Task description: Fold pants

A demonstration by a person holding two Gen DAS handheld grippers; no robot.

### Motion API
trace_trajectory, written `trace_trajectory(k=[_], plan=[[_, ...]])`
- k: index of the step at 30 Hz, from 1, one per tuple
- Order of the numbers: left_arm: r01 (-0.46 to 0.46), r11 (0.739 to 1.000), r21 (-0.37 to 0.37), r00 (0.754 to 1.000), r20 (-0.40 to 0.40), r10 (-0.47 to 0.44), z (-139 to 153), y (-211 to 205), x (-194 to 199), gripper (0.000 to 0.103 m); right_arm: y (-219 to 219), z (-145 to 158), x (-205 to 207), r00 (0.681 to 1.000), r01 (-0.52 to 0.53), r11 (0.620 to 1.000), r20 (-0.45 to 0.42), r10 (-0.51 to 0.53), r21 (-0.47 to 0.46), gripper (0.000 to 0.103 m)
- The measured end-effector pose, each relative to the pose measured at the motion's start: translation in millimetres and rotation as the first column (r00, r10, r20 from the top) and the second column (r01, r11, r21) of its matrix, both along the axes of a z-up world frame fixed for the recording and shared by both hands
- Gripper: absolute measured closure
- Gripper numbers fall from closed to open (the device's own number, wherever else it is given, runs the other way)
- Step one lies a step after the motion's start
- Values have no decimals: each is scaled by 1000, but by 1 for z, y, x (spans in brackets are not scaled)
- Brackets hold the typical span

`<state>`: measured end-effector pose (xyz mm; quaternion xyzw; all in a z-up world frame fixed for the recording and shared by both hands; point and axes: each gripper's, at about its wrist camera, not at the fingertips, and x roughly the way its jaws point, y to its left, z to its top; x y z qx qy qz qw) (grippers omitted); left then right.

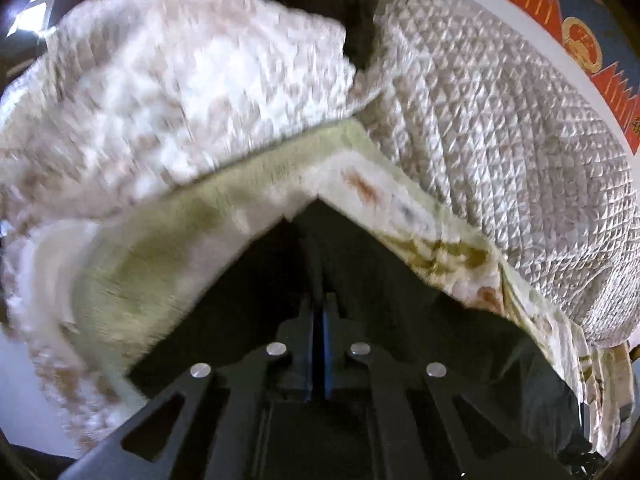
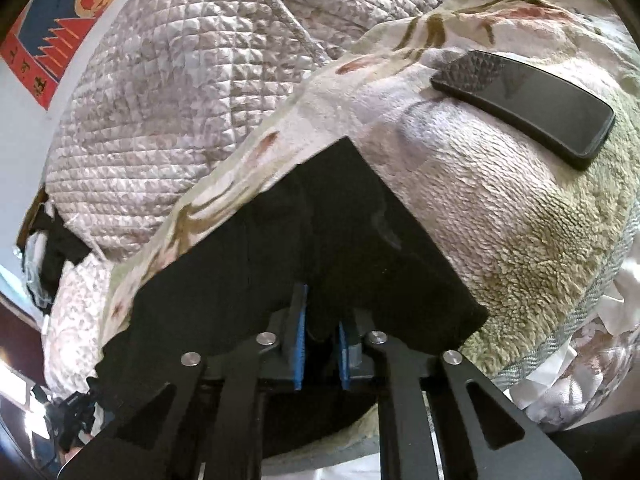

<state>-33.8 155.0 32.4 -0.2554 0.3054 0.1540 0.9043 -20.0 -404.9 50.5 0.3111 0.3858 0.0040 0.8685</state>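
The black pants [image 1: 360,272] fill the lower middle of the left wrist view, draped over my left gripper [image 1: 319,304], which is shut on the fabric; its fingertips are hidden under the cloth. In the right wrist view the black pants [image 2: 320,240] lie on a fleece blanket [image 2: 500,248]. My right gripper [image 2: 322,320] holds a fold of them between its blue pads [image 2: 299,344], which stand slightly apart around the cloth.
A quilted white bedspread [image 1: 500,140] is bunched behind the pants and also shows in the right wrist view [image 2: 160,112]. A black phone [image 2: 524,100] lies on the fleece blanket at the right. A red and blue wall hanging [image 1: 576,32] is behind the bed.
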Motion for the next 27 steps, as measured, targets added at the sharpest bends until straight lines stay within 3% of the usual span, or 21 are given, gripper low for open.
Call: trace_trajectory(k=[5, 8, 10, 12, 16, 21, 27], plan=[[-1, 997, 83, 999, 42, -2, 33, -1, -33, 99, -2, 27, -17, 998, -28, 999, 64, 26, 30, 93], [-14, 995, 98, 999, -41, 18, 17, 1, -36, 99, -2, 14, -17, 999, -19, 1000, -26, 19, -6, 93], [-19, 998, 53, 992, -122, 25, -2, 7, -33, 99, -8, -10, -14, 993, 6, 999, -114, -1, 39, 94], [-22, 999, 45, 989, -147, 29, -9, 9, -34, 99, -9, -10, -17, 995, 13, 999, -104, -8, 40, 94], [-16, 997, 70, 994, -110, 24, 1, 6, -38, 99, -5, 9, -24, 999, 0, 1000, -54, 1, 8, 94], [-16, 998, 64, 984, -174, 27, -11, 5, -32, 99, -5, -9, -26, 993, 8, 1000, -116, -7, 7, 94], [-9, 998, 65, 986, -168, 20, -8, 5, -37, 98, -3, 0, -33, 996, 21, 1000, -85, -21, -11, 94]])
